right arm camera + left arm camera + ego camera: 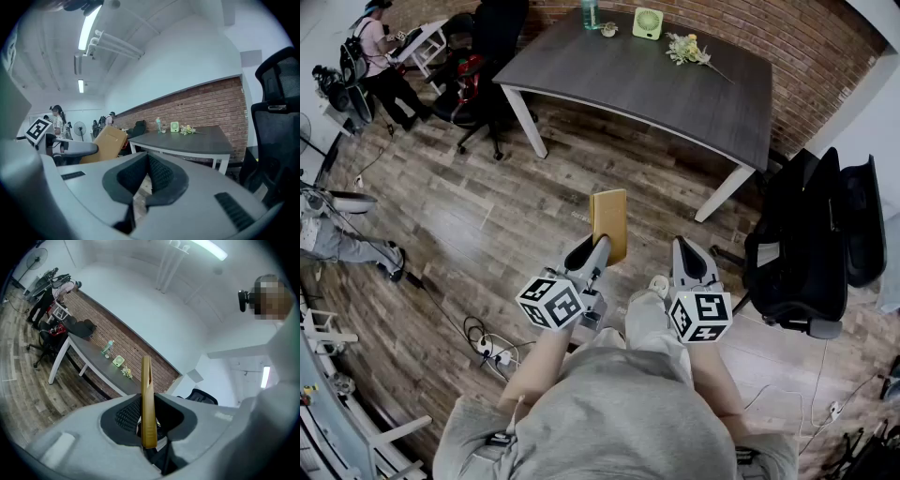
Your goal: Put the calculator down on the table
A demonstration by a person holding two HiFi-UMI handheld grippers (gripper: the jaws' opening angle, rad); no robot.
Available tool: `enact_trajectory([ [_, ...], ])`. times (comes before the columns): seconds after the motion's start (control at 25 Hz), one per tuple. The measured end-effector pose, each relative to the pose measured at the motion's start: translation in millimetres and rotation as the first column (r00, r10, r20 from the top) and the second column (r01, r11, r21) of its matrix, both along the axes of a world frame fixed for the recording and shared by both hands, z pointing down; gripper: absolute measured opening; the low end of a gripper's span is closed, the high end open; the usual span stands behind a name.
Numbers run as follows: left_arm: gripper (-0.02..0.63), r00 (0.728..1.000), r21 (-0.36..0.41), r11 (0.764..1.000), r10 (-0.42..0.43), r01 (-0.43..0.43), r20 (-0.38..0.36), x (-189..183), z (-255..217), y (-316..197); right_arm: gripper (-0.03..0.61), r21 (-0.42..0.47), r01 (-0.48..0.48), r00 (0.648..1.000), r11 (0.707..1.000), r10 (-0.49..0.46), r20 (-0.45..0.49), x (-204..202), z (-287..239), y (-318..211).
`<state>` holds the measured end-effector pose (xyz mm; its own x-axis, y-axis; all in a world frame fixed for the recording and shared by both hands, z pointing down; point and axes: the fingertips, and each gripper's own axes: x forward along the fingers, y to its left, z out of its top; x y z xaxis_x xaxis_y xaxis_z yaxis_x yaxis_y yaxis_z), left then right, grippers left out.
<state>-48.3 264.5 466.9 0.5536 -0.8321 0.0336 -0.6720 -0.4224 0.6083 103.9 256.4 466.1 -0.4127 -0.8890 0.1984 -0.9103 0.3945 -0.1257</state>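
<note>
A flat tan calculator (609,223) stands on edge between the jaws of my left gripper (591,255), which is shut on its lower end; it hangs over the wooden floor, well short of the dark grey table (647,80). In the left gripper view the calculator (148,404) shows edge-on, clamped by the black pads (126,416), with the table (91,357) far beyond. My right gripper (690,258) is beside it, shut with nothing in it. In the right gripper view its jaws (146,180) meet, the calculator (105,143) is at left and the table (192,138) lies ahead.
On the table's far edge stand a bottle (591,13), a small green fan (648,22) and a sprig of flowers (686,49). Black office chairs stand at right (811,244) and at the table's left end (483,66). Cables (487,347) lie on the floor; people (380,66) are at far left.
</note>
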Motion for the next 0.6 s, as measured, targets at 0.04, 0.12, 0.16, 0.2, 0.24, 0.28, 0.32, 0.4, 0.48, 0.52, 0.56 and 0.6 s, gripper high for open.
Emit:
enact_trajectory([
  [0.04, 0.089, 1.000, 0.005, 1.000, -0.005, 0.005, 0.006, -1.7, -2.1, 10.9, 0.000, -0.005, 0.011, 1.000, 1.000, -0.011, -0.006, -2.7, -0.1, 11.0],
  [0.12, 0.089, 1.000, 0.016, 1.000, -0.014, 0.014, 0.016, -5.1, -6.2, 30.8, 0.000, -0.015, 0.028, 1.000, 1.000, -0.028, -0.014, -6.5, 0.0, 31.3],
  [0.16, 0.089, 1.000, 0.019, 1.000, -0.019, 0.019, 0.017, -6.7, -7.9, 39.0, 0.000, -0.019, 0.033, 0.999, 0.999, -0.033, -0.015, -7.3, 0.2, 40.0],
  [0.2, 0.089, 1.000, 0.021, 0.999, -0.024, 0.024, 0.011, -8.4, -9.4, 46.1, 0.000, -0.023, 0.036, 0.999, 0.999, -0.036, -0.016, -7.7, 0.3, 47.6],
  [0.24, 0.089, 1.000, 0.022, 0.999, -0.030, 0.030, 0.003, -10.3, -10.6, 52.0, 0.000, -0.024, 0.039, 0.999, 0.999, -0.040, -0.017, -8.2, -0.1, 54.0],
  [0.28, 0.089, 0.999, 0.022, 0.999, -0.037, 0.037, -0.005, -12.3, -11.7, 56.8, 0.000, -0.022, 0.043, 0.999, 0.999, -0.043, -0.019, -8.8, -1.0, 59.1],
  [0.32, 0.089, 0.999, 0.024, 0.999, -0.043, 0.044, -0.009, -14.1, -12.7, 60.9, 0.000, -0.018, 0.046, 0.999, 0.999, -0.046, -0.021, -9.6, -2.1, 62.9],
  [0.4, 0.089, 0.999, 0.030, 0.998, -0.050, 0.050, -0.010, -16.2, -14.8, 67.7, 0.000, -0.012, 0.055, 0.998, 0.998, -0.055, -0.021, -11.3, -4.2, 68.4],
  [0.48, 0.089, 0.999, 0.035, 0.998, -0.049, 0.049, -0.008, -17.2, -17.1, 73.0, 0.000, -0.009, 0.065, 0.998, 0.998, -0.065, -0.019, -14.2, -5.3, 72.7],
  [0.52, 0.089, 0.999, 0.037, 0.998, -0.048, 0.049, -0.009, -18.0, -18.3, 74.5, 0.000, -0.009, 0.068, 0.998, 0.998, -0.068, -0.016, -16.0, -5.7, 74.2],
  [0.56, 0.089, 0.999, 0.038, 0.998, -0.048, 0.048, -0.010, -19.4, -19.5, 75.8, 0.000, -0.008, 0.068, 0.998, 0.998, -0.068, -0.011, -18.0, -6.5, 75.4],
  [0.6, 0.089, 0.999, 0.038, 0.998, -0.048, 0.048, -0.013, -21.2, -20.5, 77.2, 0.000, -0.005, 0.066, 0.998, 0.998, -0.066, -0.005, -20.1, -7.4, 76.8],
])
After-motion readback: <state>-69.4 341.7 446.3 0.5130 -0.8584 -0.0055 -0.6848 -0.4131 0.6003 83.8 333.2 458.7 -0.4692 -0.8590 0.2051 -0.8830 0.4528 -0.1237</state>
